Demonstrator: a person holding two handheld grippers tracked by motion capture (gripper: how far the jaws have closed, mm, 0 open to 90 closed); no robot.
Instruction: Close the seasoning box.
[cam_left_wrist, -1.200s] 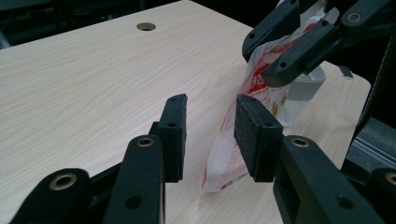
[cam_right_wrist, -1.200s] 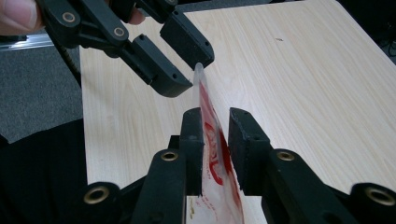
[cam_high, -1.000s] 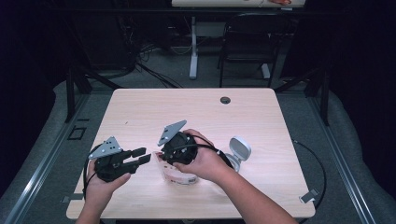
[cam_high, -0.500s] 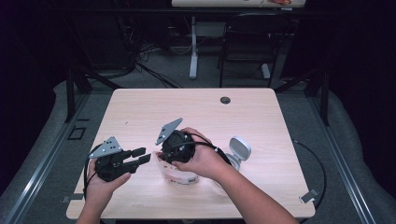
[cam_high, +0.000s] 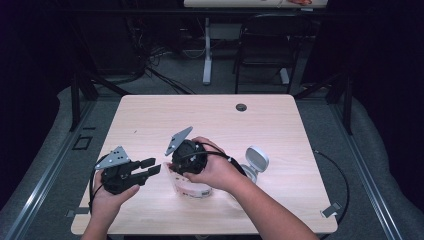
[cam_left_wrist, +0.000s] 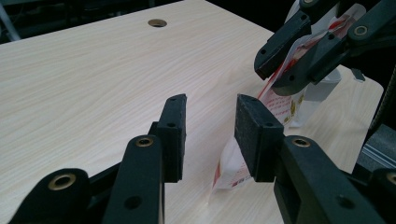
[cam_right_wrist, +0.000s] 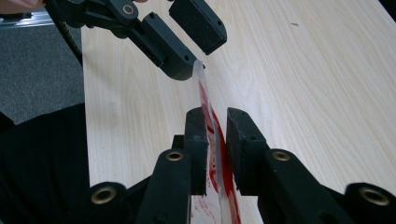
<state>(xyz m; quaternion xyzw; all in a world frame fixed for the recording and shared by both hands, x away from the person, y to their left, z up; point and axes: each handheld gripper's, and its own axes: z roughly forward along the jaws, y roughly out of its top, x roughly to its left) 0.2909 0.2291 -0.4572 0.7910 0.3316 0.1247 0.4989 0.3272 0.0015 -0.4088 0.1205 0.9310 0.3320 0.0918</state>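
A pale wooden table (cam_high: 280, 125) bears a grey-white round device (cam_high: 256, 161) right of the hands. Near the front edge, the right gripper (cam_right_wrist: 215, 135), jaws just narrowing, straddles a red-printed plastic packet (cam_right_wrist: 217, 154), print unreadable. The left gripper (cam_left_wrist: 210, 135) gapes beside it, empty.

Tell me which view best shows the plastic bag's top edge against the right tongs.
The right gripper view: the plastic bag stands edge-on between the right tongs. The left gripper view shows its printed side; in the high view the hand covers most of it.
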